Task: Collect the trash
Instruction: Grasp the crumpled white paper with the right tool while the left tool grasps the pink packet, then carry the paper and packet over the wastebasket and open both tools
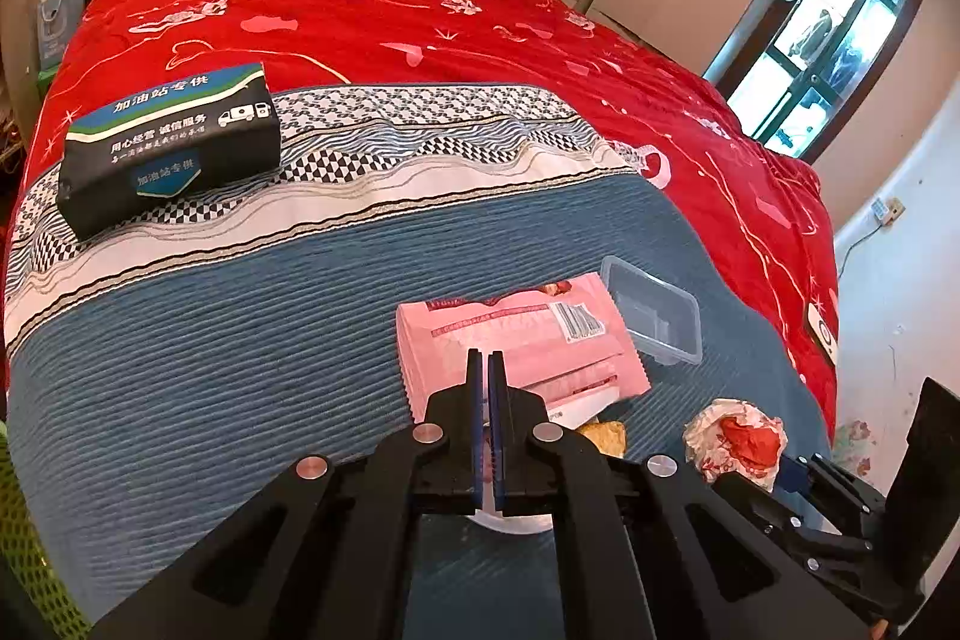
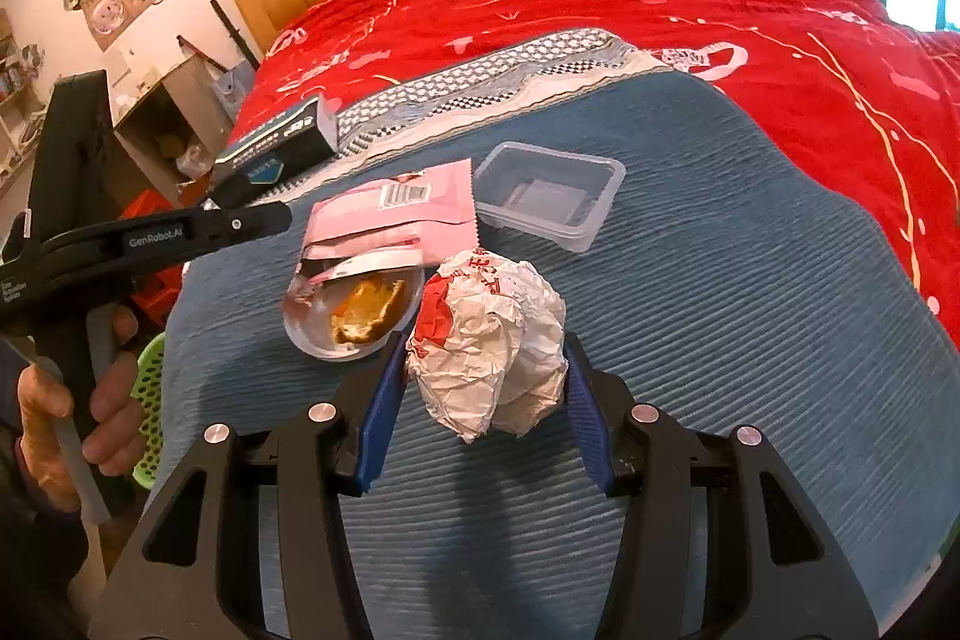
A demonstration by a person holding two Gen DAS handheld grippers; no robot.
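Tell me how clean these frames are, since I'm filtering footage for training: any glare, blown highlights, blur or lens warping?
Left wrist view: window blown out to white, bed edges bowed by the fisheye, dark vignette in the corners, text on the tissue box sharp. Right wrist view: even daylight, crumpled wrapper crisp, window strip at the right edge overexposed, same barrel warping.

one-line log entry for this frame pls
left tongs: shut, empty, over pink wrapper | right tongs: gripping crumpled paper ball | surface: bed
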